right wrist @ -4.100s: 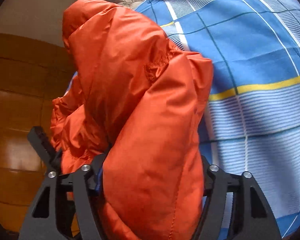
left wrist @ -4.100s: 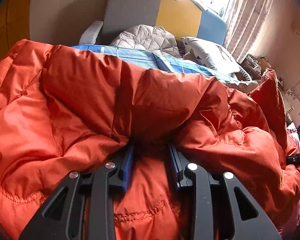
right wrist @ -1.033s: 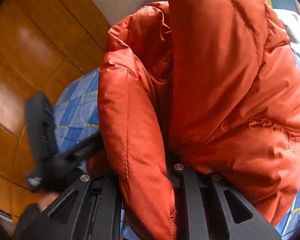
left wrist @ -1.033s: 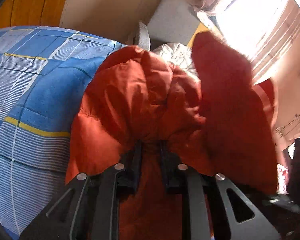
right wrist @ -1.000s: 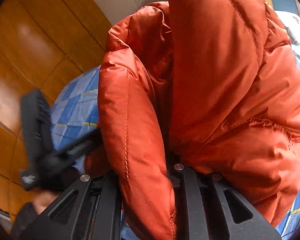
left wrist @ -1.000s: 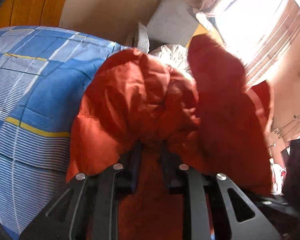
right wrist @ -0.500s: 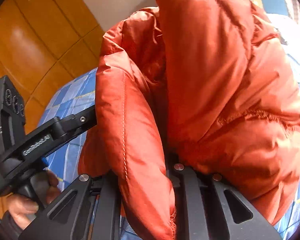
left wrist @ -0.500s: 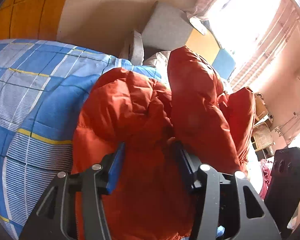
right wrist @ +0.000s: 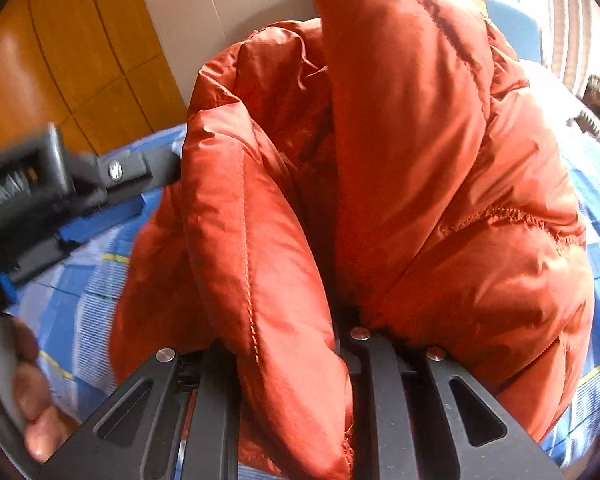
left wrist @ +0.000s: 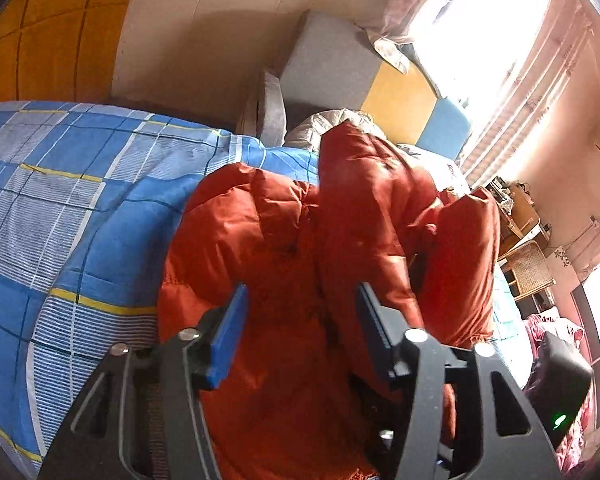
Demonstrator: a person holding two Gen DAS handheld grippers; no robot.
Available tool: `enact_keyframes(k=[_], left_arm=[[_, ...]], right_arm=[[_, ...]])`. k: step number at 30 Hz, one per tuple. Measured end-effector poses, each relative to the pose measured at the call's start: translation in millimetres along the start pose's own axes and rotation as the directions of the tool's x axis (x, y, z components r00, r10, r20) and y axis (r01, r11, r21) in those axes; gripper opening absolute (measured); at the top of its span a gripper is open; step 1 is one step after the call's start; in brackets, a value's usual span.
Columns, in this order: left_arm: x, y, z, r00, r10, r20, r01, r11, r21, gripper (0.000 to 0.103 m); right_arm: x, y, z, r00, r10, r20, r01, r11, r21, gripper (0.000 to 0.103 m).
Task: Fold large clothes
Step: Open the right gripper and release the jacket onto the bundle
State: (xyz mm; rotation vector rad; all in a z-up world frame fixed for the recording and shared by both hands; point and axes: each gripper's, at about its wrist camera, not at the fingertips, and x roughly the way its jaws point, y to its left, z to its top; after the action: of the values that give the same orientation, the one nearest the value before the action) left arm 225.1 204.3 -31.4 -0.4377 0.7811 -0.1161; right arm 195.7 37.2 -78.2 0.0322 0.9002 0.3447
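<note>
An orange puffer jacket lies bunched on a bed with a blue plaid sheet. My left gripper has its jaws opening. Its blue pads stand wide apart on either side of a jacket fold and do not press it. In the right wrist view the jacket rises as a tall folded hump. My right gripper is shut on a thick fold of it, and the fabric hides its fingertips. The left gripper shows blurred at the left, with a hand on its handle.
Grey, yellow and blue headboard cushions and a pale quilted blanket sit at the bed's far end. A bright curtained window is at the right, with a wicker chair below it. Wooden panelling is at the left.
My left jaws have spread from a tight grip on the jacket to wide apart, and the gripper has risen a little. The right gripper has swung closer to the left one, still gripping its fold.
</note>
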Motion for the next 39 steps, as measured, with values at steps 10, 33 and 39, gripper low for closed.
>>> enact_keyframes(k=[10,33,39], left_arm=[[13,21,-11,1.0,-0.011,-0.018,0.011,0.999,-0.037,0.057],[26,29,-38,0.996,0.086,-0.016,-0.086,0.996,-0.025,0.042],[29,29,-42,0.996,0.088,-0.016,-0.088,0.996,-0.015,0.043]], right_arm=[[22,31,-4,0.996,-0.089,0.018,0.09,0.992,-0.086,0.02],[-79,1,12,0.974,0.123,0.19,-0.108,0.99,-0.088,0.092],[-133,-104,0,0.905,0.209,0.372,-0.293,0.937,0.188,0.093]])
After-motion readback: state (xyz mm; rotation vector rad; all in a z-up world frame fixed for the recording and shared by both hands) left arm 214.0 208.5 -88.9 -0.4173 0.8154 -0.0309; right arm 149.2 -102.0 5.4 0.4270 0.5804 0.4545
